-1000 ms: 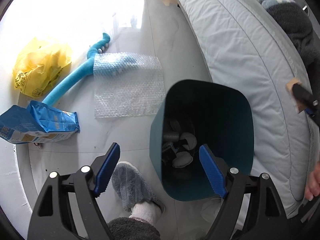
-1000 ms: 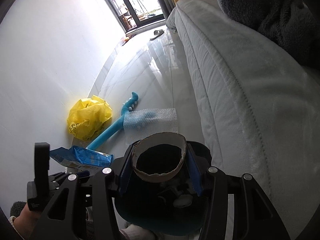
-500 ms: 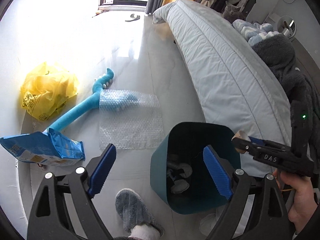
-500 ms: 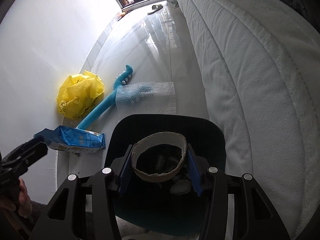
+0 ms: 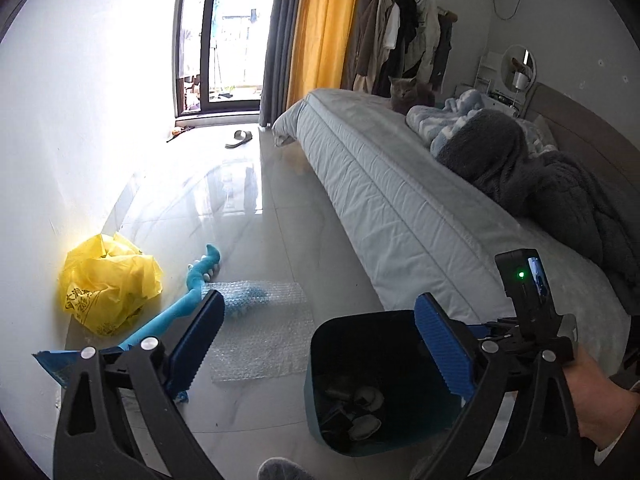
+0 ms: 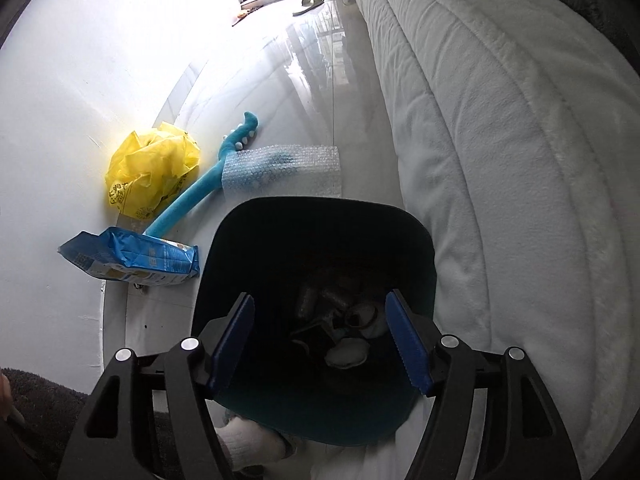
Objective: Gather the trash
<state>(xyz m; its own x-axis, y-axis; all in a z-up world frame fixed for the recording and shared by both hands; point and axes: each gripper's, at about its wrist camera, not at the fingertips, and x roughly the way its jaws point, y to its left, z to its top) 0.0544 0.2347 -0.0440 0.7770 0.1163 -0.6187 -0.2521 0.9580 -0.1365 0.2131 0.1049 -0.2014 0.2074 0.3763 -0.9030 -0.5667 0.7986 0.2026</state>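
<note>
The teal trash bin fills the lower middle of the right wrist view, its inside so dark that the contents read only as pale crumpled lumps and a few grey cylinders; what each one is cannot be told. In the left wrist view the same bin sits at lower centre, its right side hidden behind a blue pad and the bottom rim cut by the gripper frame.

The right gripper hangs directly over the bin's mouth. Its jaws have just been opening and stand apart with nothing between them. The left gripper has also just been opening its jaws, which are spread wide and empty, framing the floor and the bin.

Loose rubbish lies on the glossy floor at left of both views: a crumpled yellow plastic bag against the wall, a blue snack packet lying flat and, in the left wrist view, mostly hidden behind the left jaw, and a clear sheet of bubble wrap draped over one end of a long teal foam toy. The bubble wrap lies just beyond the bin's far rim.

A bed with a pale quilt runs along the right. A hand at the lower right edge holds the other gripper's body.
</note>
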